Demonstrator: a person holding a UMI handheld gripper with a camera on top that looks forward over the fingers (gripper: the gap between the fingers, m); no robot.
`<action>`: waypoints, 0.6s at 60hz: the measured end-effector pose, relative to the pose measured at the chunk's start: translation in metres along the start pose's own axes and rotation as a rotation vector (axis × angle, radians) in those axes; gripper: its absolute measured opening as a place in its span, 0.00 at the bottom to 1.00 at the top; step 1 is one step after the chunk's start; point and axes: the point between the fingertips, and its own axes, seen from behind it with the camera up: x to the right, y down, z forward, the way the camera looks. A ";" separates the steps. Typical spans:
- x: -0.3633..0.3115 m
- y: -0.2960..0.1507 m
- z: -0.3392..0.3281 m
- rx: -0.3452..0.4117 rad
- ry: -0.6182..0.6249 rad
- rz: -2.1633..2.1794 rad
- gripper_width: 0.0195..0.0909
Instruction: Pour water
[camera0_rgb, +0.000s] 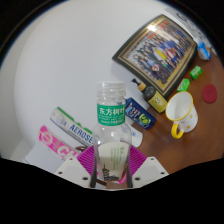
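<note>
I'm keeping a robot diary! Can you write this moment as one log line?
task: pour water | fingers: shut on bottle | bottle: upright, green label, capped | cup: beyond, on table | pouring: not yet

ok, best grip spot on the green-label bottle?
The bottle stands upright between the fingers, so the gripper is already lined up. Grip the straight lower body below the green label, coming level from this near side; the tapered neck and cap offer less flat surface.

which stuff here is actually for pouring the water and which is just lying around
For the job:
- clear bottle with green label, clamped between the gripper's fingers
- yellow-and-white mug, the likely pouring target

Lying about:
- framed picture
- blue packet
- green-and-white tube
- red cap
</note>
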 end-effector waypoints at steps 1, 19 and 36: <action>0.000 -0.006 0.003 0.006 -0.010 0.043 0.30; 0.020 -0.076 0.040 0.109 -0.178 0.843 0.30; 0.039 -0.085 0.051 0.124 -0.234 1.141 0.30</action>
